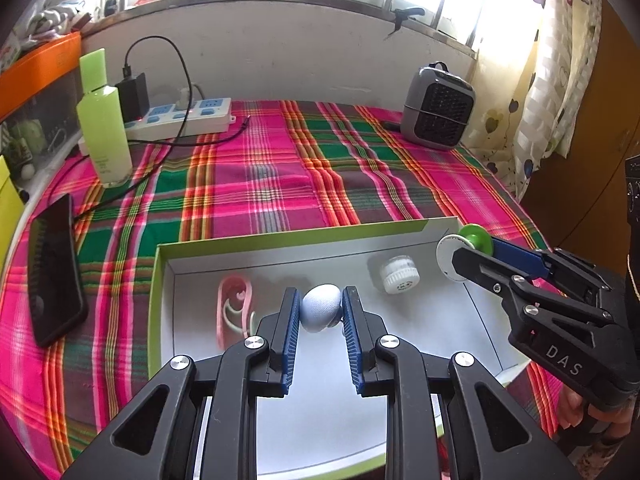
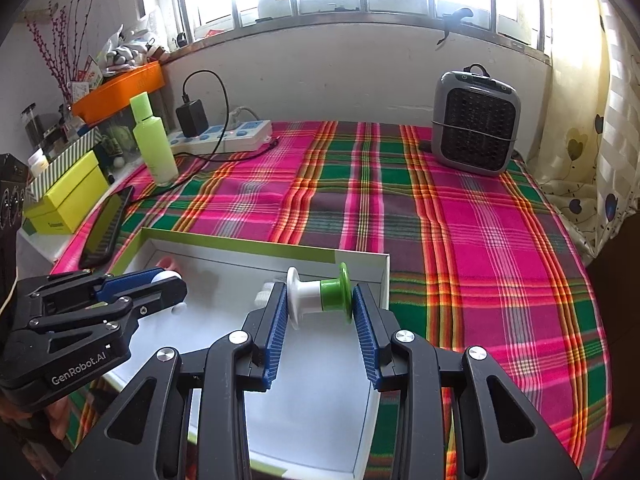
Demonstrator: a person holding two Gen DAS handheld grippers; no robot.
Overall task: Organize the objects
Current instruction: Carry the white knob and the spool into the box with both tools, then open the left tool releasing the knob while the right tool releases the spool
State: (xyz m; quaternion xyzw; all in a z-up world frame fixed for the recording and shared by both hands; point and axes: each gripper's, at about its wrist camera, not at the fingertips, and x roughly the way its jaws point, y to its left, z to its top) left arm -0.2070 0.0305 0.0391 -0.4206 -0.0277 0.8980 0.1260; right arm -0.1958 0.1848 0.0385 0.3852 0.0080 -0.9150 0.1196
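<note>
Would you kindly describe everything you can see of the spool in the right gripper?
The spool looks like smooth plastic: a white flange and white core on one end, a green core and green flange on the other. It lies sideways, its axis across the right gripper, whose blue ribbed jaws press on the two flanges. It is held above the right end of the white box, near its wall.

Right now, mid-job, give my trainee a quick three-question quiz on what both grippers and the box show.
1. True or false: the left gripper is shut on the pale blue egg-shaped object.
2. What does the right gripper hold? A) lime bottle B) white and green spool C) phone
3. Name the two loose items in the white box.

Key:
1. True
2. B
3. Pink clip and white ribbed cap
</note>
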